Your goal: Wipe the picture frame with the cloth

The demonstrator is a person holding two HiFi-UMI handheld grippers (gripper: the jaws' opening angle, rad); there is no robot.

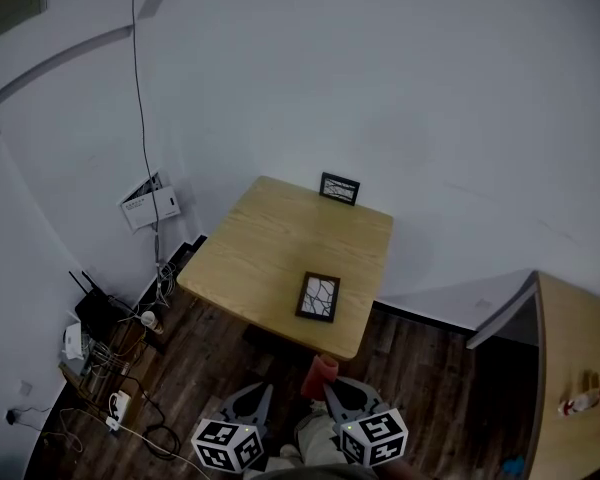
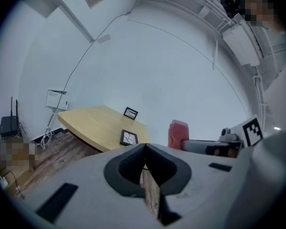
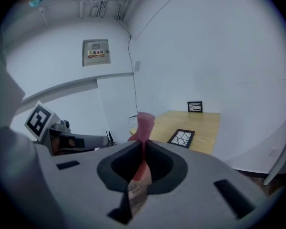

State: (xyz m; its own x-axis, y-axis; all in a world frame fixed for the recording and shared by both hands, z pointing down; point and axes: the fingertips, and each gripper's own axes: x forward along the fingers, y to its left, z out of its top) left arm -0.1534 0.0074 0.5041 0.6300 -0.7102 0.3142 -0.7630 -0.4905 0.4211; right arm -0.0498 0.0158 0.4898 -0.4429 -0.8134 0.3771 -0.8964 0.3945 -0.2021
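While right hand-held gripper [image 3: 143, 146] pinches upright cloth [image 3: 145, 123], left hand-held gripper [image 2: 144, 150] pressed together, picture frame [image 1: 318, 297] lengthwise away

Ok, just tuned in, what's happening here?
A person stands back from the table, a gripper in each hand. The right gripper is shut on a red cloth; the left gripper is shut and empty. One picture frame lies flat near the table's front edge, a second frame stands at the back. No wiping yet.
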